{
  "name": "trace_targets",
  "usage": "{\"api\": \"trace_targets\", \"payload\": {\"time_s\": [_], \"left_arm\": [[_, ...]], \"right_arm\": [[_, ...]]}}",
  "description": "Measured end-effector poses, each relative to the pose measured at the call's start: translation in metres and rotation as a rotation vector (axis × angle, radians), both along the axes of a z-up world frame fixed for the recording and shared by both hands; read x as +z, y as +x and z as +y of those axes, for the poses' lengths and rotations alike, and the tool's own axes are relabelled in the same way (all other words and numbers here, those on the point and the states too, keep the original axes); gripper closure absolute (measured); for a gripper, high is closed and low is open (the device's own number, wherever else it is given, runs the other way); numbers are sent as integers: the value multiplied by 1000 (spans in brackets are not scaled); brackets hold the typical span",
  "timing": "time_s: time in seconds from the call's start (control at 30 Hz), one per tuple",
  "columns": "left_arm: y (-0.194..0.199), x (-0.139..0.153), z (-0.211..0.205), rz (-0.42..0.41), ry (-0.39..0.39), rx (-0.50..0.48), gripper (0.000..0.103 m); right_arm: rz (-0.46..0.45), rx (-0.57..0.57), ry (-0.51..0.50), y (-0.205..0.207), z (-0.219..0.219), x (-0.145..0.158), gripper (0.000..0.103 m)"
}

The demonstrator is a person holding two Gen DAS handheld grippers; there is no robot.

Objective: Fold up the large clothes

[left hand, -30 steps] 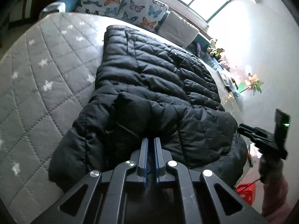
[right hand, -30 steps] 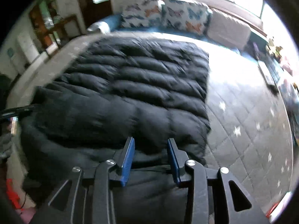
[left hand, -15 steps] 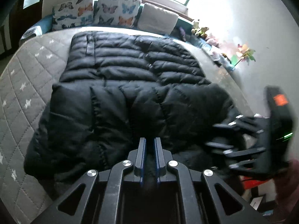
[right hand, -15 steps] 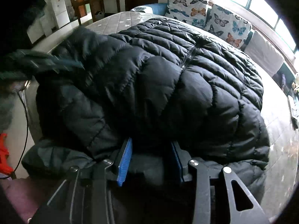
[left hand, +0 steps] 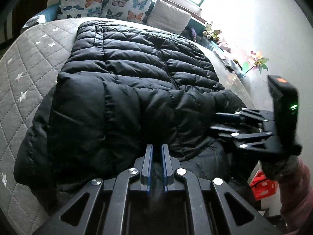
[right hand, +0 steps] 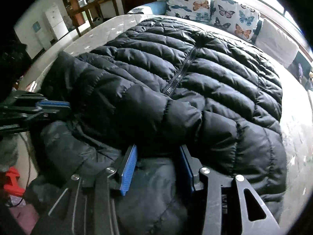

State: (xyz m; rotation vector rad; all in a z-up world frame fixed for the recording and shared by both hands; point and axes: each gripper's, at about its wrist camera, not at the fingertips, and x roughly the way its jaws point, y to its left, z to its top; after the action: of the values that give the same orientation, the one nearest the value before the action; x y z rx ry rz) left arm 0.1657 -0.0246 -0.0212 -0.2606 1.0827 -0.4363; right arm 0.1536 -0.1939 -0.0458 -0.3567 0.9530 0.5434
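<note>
Left hand-held gripper (left hand: 156,162), blue-padded, pinched on black quilted puffer jacket (left hand: 133,90) spread across grey star-quilted mattress (left hand: 25,62); right gripper (right hand: 156,168) spread wide at folded near edge; likely light, bulky, slippery, springy; best taken at seams or hem.
</note>
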Motion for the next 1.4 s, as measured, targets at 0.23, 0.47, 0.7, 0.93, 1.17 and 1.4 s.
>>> {"api": "trace_targets", "payload": {"time_s": [0.23, 0.47, 0.7, 0.93, 1.17, 1.4], "left_arm": [[1, -2, -1, -5, -6, 1, 92], [-7, 8, -1, 6, 19, 9, 92], [-43, 33, 7, -35, 24, -1, 92], [-107, 52, 11, -20, -12, -64, 92], [-144, 35, -18, 123, -58, -180, 92], [-168, 26, -45, 138, 48, -286, 92]], "right_arm": [[-21, -68, -61, -14, -46, 19, 55], [-38, -73, -49, -21, -56, 9, 55], [-44, -45, -55, -32, -58, 4, 50], [-133, 1, -45, -57, -60, 20, 50], [-233, 133, -180, -113, -67, 22, 46], [-354, 305, -357, -169, -70, -17, 43]]}}
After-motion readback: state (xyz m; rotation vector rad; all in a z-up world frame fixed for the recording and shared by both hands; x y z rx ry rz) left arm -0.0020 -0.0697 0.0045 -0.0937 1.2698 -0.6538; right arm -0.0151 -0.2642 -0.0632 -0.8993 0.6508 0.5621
